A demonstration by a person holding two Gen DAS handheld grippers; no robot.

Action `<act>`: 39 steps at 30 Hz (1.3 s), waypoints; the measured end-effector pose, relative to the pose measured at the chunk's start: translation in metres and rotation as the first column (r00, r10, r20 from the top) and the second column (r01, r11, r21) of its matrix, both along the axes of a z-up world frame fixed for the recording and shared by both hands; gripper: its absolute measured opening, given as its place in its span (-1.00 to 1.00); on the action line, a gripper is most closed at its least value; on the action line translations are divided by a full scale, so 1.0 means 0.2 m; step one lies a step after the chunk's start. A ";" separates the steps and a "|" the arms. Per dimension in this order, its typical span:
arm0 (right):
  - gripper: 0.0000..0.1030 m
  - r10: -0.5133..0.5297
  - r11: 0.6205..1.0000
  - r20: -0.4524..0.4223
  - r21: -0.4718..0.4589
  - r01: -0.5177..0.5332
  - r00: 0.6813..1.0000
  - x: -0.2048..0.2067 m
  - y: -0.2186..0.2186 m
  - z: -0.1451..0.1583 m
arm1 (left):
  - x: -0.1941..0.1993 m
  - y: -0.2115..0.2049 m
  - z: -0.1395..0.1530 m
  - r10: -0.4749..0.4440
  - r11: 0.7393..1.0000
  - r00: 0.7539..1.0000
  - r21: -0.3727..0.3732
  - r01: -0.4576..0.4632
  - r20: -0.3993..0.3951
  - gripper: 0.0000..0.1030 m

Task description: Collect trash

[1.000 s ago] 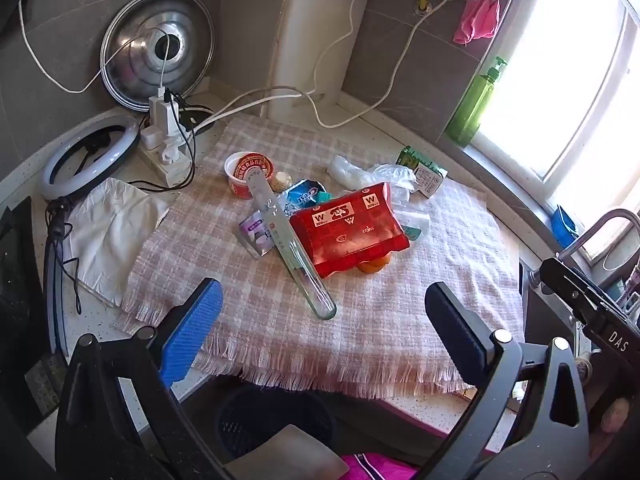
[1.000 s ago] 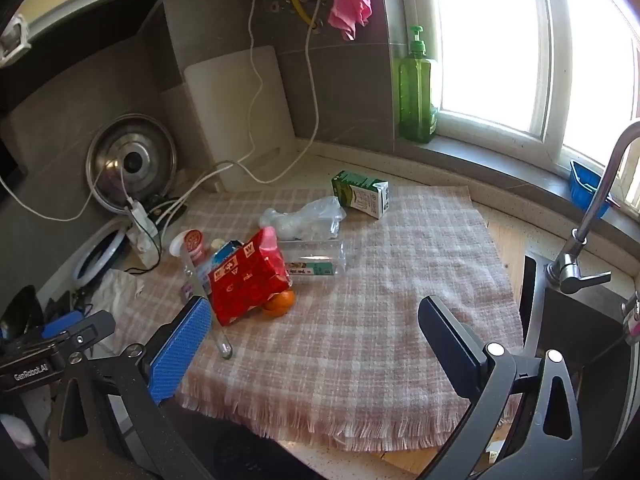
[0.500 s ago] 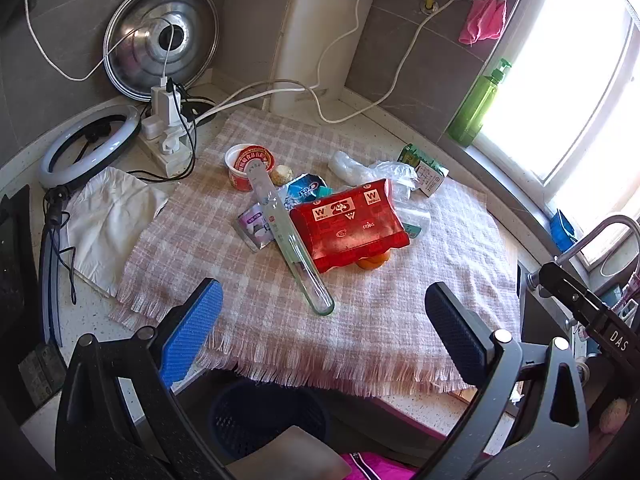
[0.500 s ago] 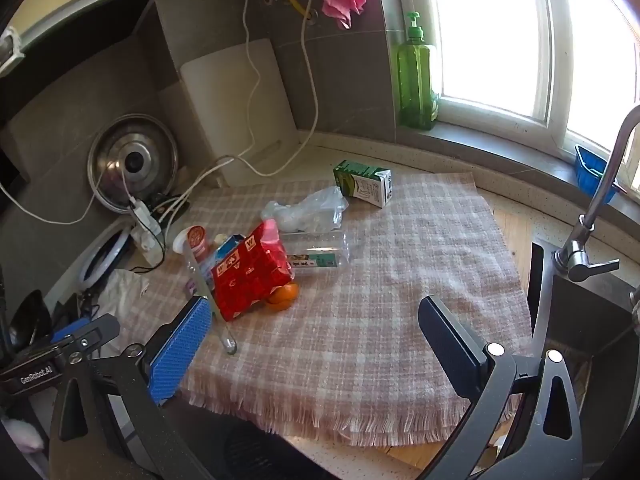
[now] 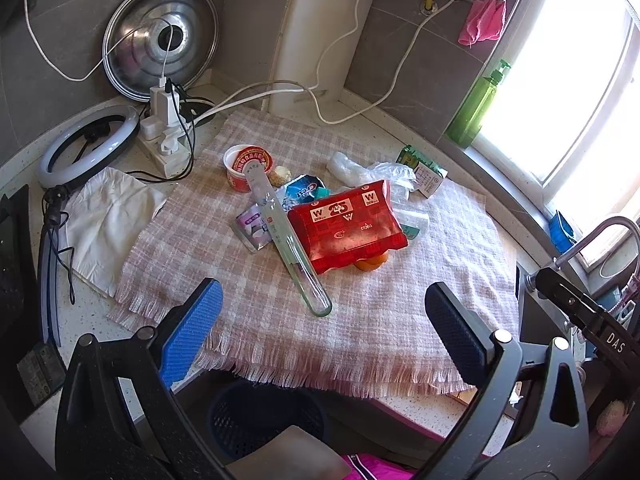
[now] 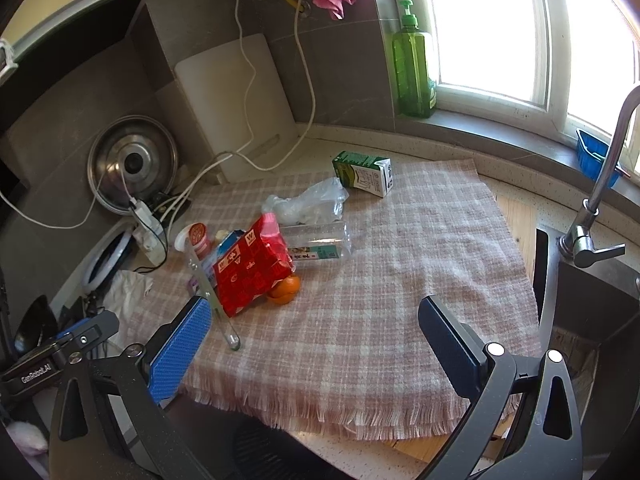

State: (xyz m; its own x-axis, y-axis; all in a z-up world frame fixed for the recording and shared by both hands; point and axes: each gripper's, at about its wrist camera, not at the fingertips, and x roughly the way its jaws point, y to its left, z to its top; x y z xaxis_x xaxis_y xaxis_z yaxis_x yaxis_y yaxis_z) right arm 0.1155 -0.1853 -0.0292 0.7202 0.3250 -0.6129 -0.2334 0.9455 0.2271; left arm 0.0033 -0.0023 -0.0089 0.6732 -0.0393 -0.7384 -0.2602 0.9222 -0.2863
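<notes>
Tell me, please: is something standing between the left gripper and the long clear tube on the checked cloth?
Nothing visible does. The left gripper is open above the near edge of the checked cloth, and only bare cloth lies between it and the tube's near end. The red packet lies beside the tube.

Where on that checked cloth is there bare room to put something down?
The checked cloth lies bare between the red packet, the green carton and the sink edge, and along its fringe. Crowded around the glass tube.

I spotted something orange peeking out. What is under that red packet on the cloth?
An orange fruit pokes out from under the red packet, near its lower edge. The packet also overlaps a clear plastic bottle. Anything else beneath it is covered.
</notes>
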 end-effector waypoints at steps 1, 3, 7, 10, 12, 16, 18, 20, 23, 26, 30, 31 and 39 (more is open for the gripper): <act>0.99 0.001 1.000 0.000 0.000 -0.001 1.000 0.00 0.00 0.00 | 0.00 0.00 0.00 0.001 1.000 1.000 -0.001 -0.001 0.000 1.00; 0.99 0.002 1.000 -0.001 0.000 -0.002 1.000 0.00 0.00 0.00 | 0.00 0.00 0.00 0.000 1.000 1.000 -0.002 0.000 -0.001 1.00; 0.99 0.002 1.000 -0.009 0.006 -0.002 1.000 0.00 -0.01 0.00 | 0.00 0.00 0.00 0.000 1.000 1.000 -0.001 0.000 0.000 1.00; 0.99 0.003 1.000 -0.016 0.013 -0.003 1.000 0.01 -0.01 -0.01 | 0.00 0.00 0.00 0.000 1.000 1.000 -0.003 0.000 0.001 1.00; 0.99 0.004 1.000 -0.018 0.014 -0.004 1.000 0.01 -0.01 -0.01 | 0.00 0.00 0.00 0.001 1.000 1.000 -0.002 -0.001 0.001 1.00; 0.99 0.008 1.000 -0.017 0.013 -0.007 1.000 0.01 -0.01 -0.01 | -0.01 0.00 -0.01 0.000 1.000 1.000 -0.003 0.000 0.000 1.00; 0.99 0.010 1.000 -0.020 0.012 -0.009 1.000 0.01 -0.01 -0.02 | -0.01 -0.01 -0.01 0.001 1.000 1.000 -0.002 -0.001 -0.001 1.00; 0.99 0.012 1.000 -0.024 0.014 -0.012 1.000 0.01 -0.01 -0.02 | -0.01 -0.02 -0.01 0.000 1.000 1.000 -0.002 0.000 -0.002 1.00; 0.99 0.015 1.000 -0.029 0.019 -0.014 0.999 0.01 -0.01 -0.02 | -0.01 -0.01 -0.01 -0.001 1.000 1.000 -0.002 0.001 -0.002 1.00; 0.99 0.016 1.000 -0.034 0.021 -0.015 0.999 0.01 -0.02 -0.02 | -0.01 -0.01 -0.01 0.000 1.000 1.000 -0.001 0.000 -0.003 1.00; 0.99 0.019 0.999 -0.037 0.028 -0.018 0.999 0.01 -0.02 -0.03 | -0.02 -0.03 -0.02 0.000 1.000 1.000 0.003 0.000 -0.005 1.00; 0.99 0.022 0.999 -0.038 0.029 -0.021 0.999 0.01 -0.03 -0.03 | -0.03 -0.04 -0.03 0.000 1.000 1.000 0.003 0.000 -0.005 1.00; 0.99 0.040 0.999 -0.028 0.031 -0.039 0.999 -0.02 -0.03 -0.01 | -0.07 -0.06 -0.02 0.002 1.000 1.000 0.008 -0.002 -0.006 1.00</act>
